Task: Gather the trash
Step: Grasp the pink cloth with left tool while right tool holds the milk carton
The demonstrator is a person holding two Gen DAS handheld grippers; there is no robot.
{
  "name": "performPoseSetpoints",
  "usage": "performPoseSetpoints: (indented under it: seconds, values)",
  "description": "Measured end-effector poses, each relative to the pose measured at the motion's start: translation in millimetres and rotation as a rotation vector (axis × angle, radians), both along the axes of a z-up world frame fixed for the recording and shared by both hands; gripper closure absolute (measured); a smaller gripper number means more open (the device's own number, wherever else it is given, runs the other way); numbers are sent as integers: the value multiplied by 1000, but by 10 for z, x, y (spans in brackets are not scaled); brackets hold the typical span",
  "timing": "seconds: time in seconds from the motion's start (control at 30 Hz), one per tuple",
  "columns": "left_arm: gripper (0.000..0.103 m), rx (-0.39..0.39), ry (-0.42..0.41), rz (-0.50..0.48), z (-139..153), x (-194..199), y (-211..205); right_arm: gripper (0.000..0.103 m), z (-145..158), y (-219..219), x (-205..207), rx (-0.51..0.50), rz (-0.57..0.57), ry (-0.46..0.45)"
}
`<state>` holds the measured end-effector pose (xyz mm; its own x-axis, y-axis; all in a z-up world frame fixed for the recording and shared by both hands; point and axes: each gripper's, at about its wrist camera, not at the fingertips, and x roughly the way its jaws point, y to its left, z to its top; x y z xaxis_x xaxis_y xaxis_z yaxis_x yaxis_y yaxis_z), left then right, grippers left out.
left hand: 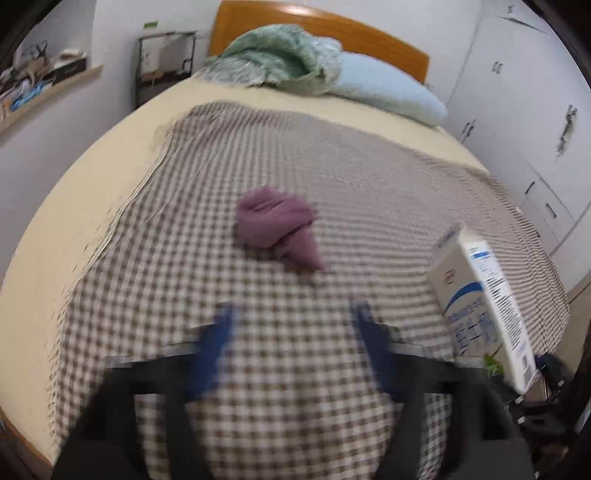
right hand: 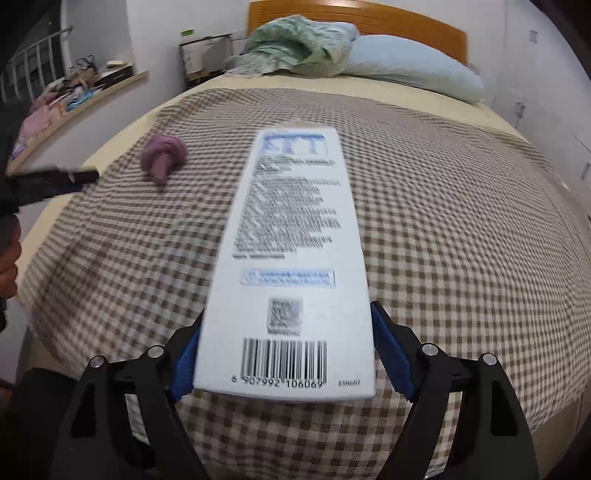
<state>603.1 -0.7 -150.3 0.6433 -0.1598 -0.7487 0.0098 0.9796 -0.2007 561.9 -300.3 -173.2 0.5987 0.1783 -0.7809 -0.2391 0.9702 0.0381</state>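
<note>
A long white carton (right hand: 291, 258) with blue print and a barcode is held above the bed, and my right gripper (right hand: 288, 354) is shut on its near end, blue pads (right hand: 388, 347) against both sides. The same carton (left hand: 480, 302) shows at the right of the left wrist view. A crumpled purple cloth bundle (left hand: 275, 225) lies on the checked blanket (left hand: 332, 166), just ahead of my left gripper (left hand: 295, 332), which is open and blurred with nothing between its fingers. From the right wrist the bundle (right hand: 164, 155) lies at the left, close to my left gripper (right hand: 55, 181).
A green blanket (left hand: 280, 55) and a pale blue pillow (left hand: 388, 85) lie at the wooden headboard (left hand: 388, 33). A cluttered wall shelf (left hand: 40, 88) and a black stand (left hand: 166, 62) are on the left. White wardrobe doors (left hand: 524, 110) line the right side.
</note>
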Motion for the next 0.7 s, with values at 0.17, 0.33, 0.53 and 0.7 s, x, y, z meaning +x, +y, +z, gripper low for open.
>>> performPoseSetpoints:
  seconds: [0.17,0.33,0.53,0.7]
  values:
    - [29,-11,36,-5,-141,464,-207,26,-121,-91,-2,75,-77,-30]
    - [81,-66,152,127,-590,1005,-158,26,-195,-77,-131,55,-136,-105]
    - [103,-116,128,166,-431,780,-39,29,-95,-194,-274,127,-120,-155]
    - [103,-57,33,158,111,212,-63,32,269,-294,-466,125,-101,-197]
